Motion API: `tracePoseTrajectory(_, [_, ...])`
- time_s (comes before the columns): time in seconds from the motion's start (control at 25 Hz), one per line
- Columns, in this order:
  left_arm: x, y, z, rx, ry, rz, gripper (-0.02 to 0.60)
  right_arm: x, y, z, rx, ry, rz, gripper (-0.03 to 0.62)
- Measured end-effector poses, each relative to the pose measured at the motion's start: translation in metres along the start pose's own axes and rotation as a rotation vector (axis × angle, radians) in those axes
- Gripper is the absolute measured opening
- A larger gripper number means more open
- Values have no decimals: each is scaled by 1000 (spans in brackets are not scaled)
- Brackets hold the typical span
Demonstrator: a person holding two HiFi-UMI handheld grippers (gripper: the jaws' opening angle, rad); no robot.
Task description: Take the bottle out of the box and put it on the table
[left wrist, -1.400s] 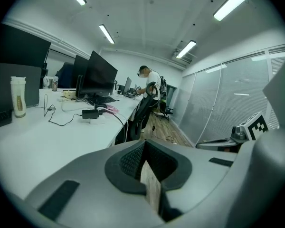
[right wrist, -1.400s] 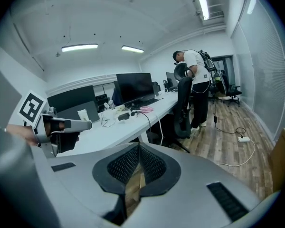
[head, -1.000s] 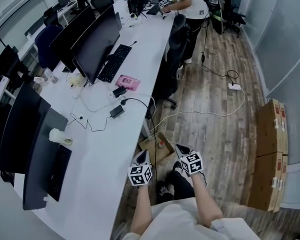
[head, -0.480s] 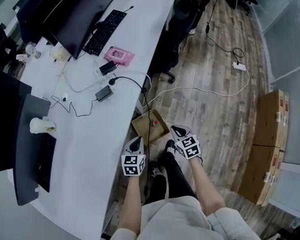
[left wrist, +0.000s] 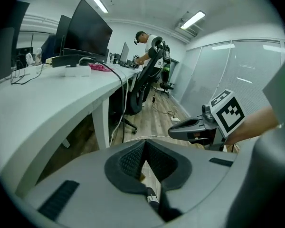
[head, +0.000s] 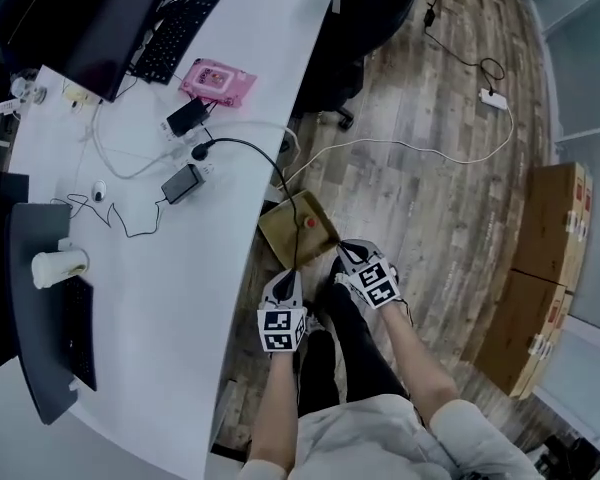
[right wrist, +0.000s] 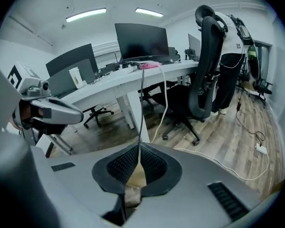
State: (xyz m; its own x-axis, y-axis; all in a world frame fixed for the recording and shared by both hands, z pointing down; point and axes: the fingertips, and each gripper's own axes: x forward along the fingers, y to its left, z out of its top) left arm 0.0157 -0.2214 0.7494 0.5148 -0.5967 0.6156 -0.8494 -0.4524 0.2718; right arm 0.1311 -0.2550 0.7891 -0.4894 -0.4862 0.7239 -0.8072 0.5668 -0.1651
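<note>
On the wooden floor (head: 430, 208), just beside the edge of the white surface (head: 230, 298), we find the open cardboard box (head: 285, 240). Inside it stands the bottle (head: 309, 222), of which only a small red cap shows from above; it has not left the box.

Just near of the box hang our two tools, both pointing down and away from us toward it. The left tool (head: 287, 279) sits at the box's near left corner, close to the surface's edge. Its pads are pressed together and hold nothing. The right tool (head: 344, 252) is at the box's near right side, apart from the bottle. It is clenched as well, with nothing between its pads, and tan cardboard shows below them. Neither tool touches the bottle.

A black cable (head: 261, 149) arcs off the surface and drops over its edge past the box.

Farther along the surface, to the left, lie a pink packet (head: 217, 80) and a keyboard (head: 180, 23). A paper cup (head: 58, 266) stands nearer to us on the left.

A dark office chair (head: 375, 13) stands on the floor at the far side. A white cable (head: 410, 146) runs across the boards to a power strip (head: 493, 98). Brown cartons (head: 545, 268) stand against the right wall.
</note>
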Motion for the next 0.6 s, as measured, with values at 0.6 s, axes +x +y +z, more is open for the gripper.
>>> tracePoseTrajectory(0.6, [135, 46, -95, -4, 34, -17, 14, 169, -42, -90, -25, 52, 46, 129])
